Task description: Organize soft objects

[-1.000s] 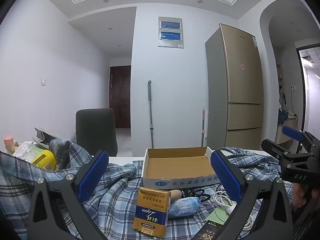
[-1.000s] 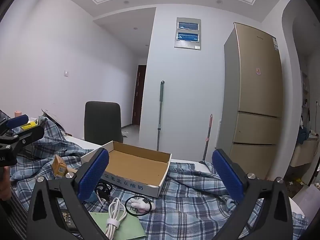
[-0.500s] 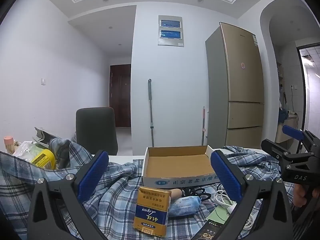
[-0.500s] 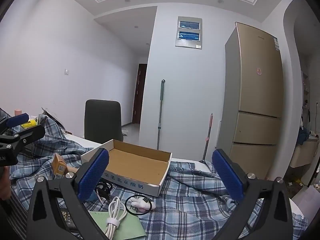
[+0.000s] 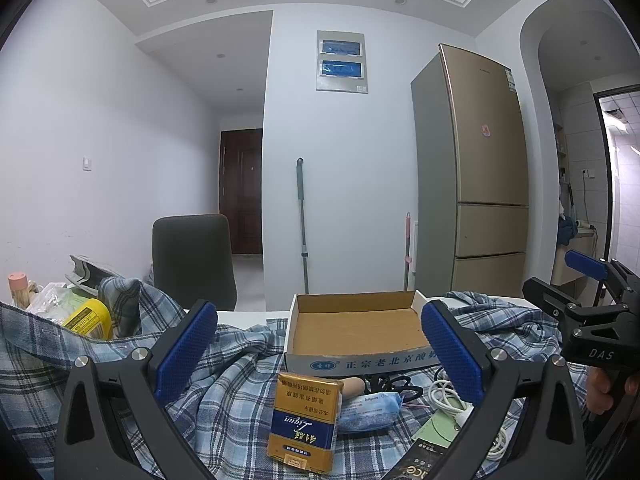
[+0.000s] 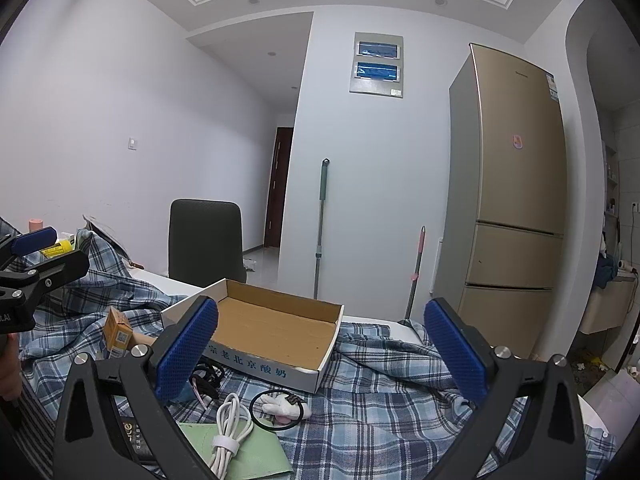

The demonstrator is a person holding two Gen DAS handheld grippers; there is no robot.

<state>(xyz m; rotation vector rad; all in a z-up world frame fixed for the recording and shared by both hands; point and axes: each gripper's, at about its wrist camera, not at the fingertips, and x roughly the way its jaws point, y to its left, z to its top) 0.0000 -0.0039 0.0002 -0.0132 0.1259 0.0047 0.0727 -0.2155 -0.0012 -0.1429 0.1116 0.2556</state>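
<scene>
A blue plaid cloth is spread in folds over the table. On it stands an open, empty cardboard box. In front of the box lie a blue tissue pack, a gold carton, a white coiled cable, a white hair tie with a black loop and a green pouch. My left gripper hovers open above the carton. My right gripper hovers open near the box, holding nothing.
A yellow jar and a pink-capped container sit at the table's left end. Behind the table stand a dark chair, a mop, and a gold fridge. A dark package lies at the near edge.
</scene>
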